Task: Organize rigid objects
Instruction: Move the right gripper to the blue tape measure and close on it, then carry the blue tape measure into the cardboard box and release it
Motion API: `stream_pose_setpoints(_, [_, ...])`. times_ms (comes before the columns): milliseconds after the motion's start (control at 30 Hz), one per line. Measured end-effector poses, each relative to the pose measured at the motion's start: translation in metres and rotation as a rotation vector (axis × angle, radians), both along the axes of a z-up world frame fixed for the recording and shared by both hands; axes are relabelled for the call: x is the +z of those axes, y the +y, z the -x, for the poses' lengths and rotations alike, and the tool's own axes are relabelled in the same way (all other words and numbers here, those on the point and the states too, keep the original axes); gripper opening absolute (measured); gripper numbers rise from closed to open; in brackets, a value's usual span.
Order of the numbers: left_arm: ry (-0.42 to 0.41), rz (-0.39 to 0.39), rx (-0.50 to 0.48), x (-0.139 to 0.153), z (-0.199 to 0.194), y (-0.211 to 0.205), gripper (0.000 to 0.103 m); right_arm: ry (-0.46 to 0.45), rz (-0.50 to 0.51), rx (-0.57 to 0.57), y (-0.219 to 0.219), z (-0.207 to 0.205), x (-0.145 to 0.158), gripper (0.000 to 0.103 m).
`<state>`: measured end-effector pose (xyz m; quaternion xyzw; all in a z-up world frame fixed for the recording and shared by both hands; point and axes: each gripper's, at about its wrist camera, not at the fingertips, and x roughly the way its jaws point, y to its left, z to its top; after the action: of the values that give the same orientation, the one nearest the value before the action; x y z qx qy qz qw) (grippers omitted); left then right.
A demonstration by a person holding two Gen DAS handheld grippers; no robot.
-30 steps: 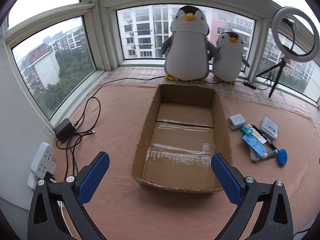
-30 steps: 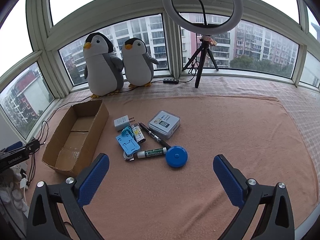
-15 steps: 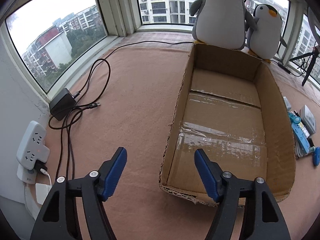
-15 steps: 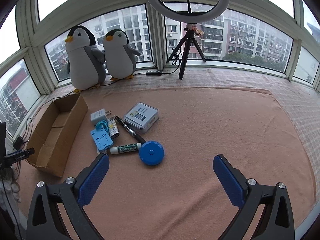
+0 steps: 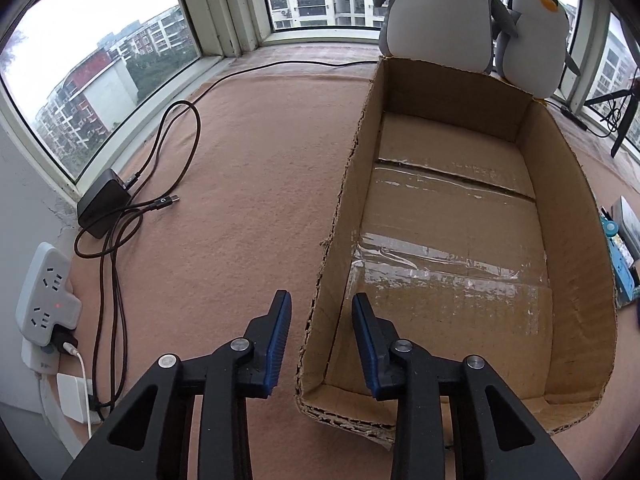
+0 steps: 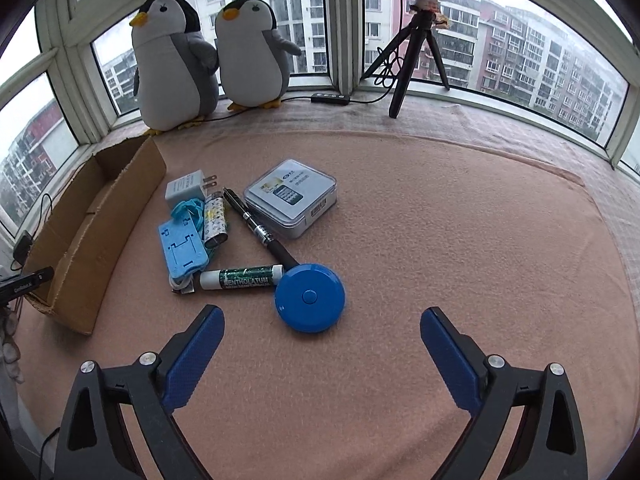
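An empty cardboard box (image 5: pixel 452 216) lies on the pink mat; it also shows in the right wrist view (image 6: pixel 92 216). My left gripper (image 5: pixel 321 312) straddles the box's near left wall, jaws partly closed with a gap on each side of the cardboard. My right gripper (image 6: pixel 322 330) is open and empty, just in front of a blue round case (image 6: pixel 310 298). Beside the case lie a lip balm tube (image 6: pixel 240 277), a black pen (image 6: pixel 258 229), a clear square box (image 6: pixel 291 198), a white charger plug (image 6: pixel 187 189), a blue plastic stand (image 6: pixel 182 249) and a patterned small tube (image 6: pixel 215 221).
Two plush penguins (image 6: pixel 208 56) stand at the window behind the box. A ring-light tripod (image 6: pixel 416 52) stands at the back right. A black adapter with cables (image 5: pixel 106 202) and a white power strip (image 5: pixel 46 292) lie left of the box.
My left gripper moved down to the box's near left wall and narrowed its jaws around it. My right gripper moved forward and down toward the blue round case, still open.
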<state>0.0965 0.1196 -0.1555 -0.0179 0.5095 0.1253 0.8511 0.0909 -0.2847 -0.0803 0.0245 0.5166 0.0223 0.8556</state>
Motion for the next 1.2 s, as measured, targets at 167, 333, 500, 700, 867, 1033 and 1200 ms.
stream_pose_setpoints(167, [0.006,0.007,-0.007,-0.004,-0.001,-0.003,0.027,0.062,-0.019,0.005,-0.002,-0.015,-0.02,0.086])
stream_pose_setpoints(333, [0.003,0.008,-0.007,-0.004,0.0,-0.004,0.026,0.099,-0.01,0.013,-0.002,-0.024,-0.035,0.077])
stream_pose_setpoints(500, [-0.002,0.003,-0.008,-0.005,0.0,-0.005,0.026,0.113,0.023,0.036,0.004,-0.028,-0.042,0.074])
stream_pose_setpoints(700, [-0.006,-0.001,-0.01,-0.005,-0.001,-0.004,0.026,0.122,0.037,0.046,0.005,-0.033,-0.046,0.064])
stream_pose_setpoints(867, [-0.008,-0.004,-0.009,-0.005,0.0,-0.005,0.026,0.119,0.045,0.063,0.005,-0.035,-0.044,0.046])
stream_pose_setpoints(1033, [-0.007,-0.005,-0.012,-0.005,-0.001,-0.006,0.026,0.115,0.057,0.076,0.007,-0.036,-0.044,0.046])
stream_pose_setpoints(1200, [-0.007,-0.006,-0.013,-0.005,-0.001,-0.005,0.026,0.112,0.061,0.085,0.009,-0.033,-0.041,0.046])
